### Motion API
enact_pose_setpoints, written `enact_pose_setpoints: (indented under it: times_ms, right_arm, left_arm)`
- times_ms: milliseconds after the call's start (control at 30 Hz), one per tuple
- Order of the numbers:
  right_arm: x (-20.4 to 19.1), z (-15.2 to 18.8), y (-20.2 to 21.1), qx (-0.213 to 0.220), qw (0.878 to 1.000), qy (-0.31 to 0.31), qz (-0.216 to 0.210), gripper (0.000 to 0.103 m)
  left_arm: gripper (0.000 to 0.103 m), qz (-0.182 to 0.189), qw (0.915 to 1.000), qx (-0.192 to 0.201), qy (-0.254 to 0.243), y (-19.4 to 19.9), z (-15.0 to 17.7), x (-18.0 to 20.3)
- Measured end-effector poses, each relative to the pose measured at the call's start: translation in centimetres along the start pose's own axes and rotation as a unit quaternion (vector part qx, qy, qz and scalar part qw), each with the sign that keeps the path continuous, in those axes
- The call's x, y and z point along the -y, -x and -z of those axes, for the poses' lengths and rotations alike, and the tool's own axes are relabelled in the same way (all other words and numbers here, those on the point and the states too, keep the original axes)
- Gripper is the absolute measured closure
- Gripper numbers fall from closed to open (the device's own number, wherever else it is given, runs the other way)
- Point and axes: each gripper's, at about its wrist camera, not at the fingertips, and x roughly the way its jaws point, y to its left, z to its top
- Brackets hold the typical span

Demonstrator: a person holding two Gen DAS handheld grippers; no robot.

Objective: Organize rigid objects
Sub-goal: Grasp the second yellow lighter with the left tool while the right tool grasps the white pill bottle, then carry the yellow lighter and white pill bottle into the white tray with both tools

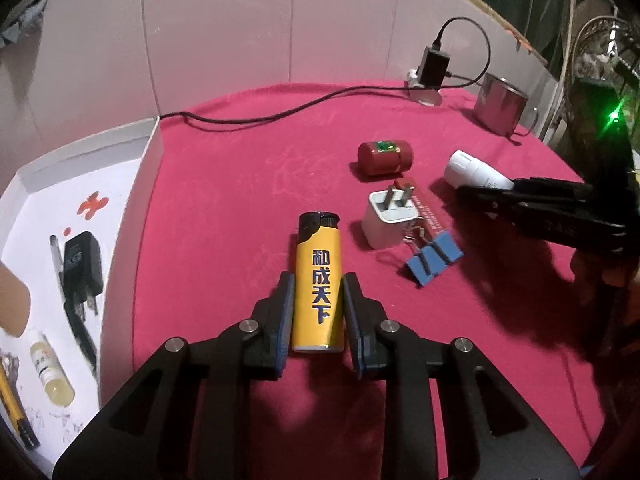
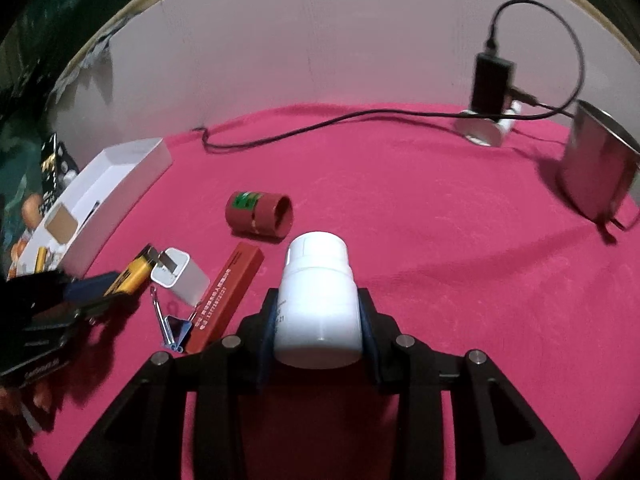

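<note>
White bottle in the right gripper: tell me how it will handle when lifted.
The white bottle lies on its side on the red cloth, so its round body would probably roll if released. Its smooth plastic wall may slip between the right gripper pads. It looks rigid, so a firm squeeze should not dent it.

A red cloth [image 1: 240, 168] covers the surface. Pale panels [image 1: 224, 24] stand upright behind it as a wall. Beyond them the room is dark, with one small green light [image 1: 614, 114] at the right.

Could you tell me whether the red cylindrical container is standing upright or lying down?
Lying down: the red container rests sideways on the cloth, round end facing sideways.
</note>
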Motion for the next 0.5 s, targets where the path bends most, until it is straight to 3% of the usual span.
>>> enact_pose_setpoints:
  times_ms: [67, 100, 433, 467, 500]
  right_arm:
    - [0.0, 0.3, 0.9, 0.016, 1.000, -0.011, 0.005, 0.067]
    - [0.0, 0.7, 1.5, 0.033, 0.998, -0.011, 0.059, 0.067]
    - [-1.6, 1.6, 6.7, 0.097, 0.994, -0.037, 0.035, 0.067]
    - [-2.0, 1.6, 7.1, 0.094, 0.995, -0.028, -0.005, 0.067]
    - [-2.3, 1.5, 7.6, 0.099, 0.995, -0.025, -0.007, 0.067]
  left_arm:
    - [0.080, 0.003, 0.9999, 0.010, -0.002, 1.0, 0.1, 0.3]
    - [0.080, 0.005, 0.9999, 0.015, -0.002, 1.5, 0.1, 0.4]
    - [0.080, 0.017, 0.9978, 0.062, -0.013, 5.4, -0.5, 1.8]
    - [0.080, 0.018, 0.9976, 0.066, -0.012, 5.7, -0.5, 1.7]
    - [0.080, 0.019, 0.9974, 0.069, -0.010, 5.9, -0.6, 1.6]
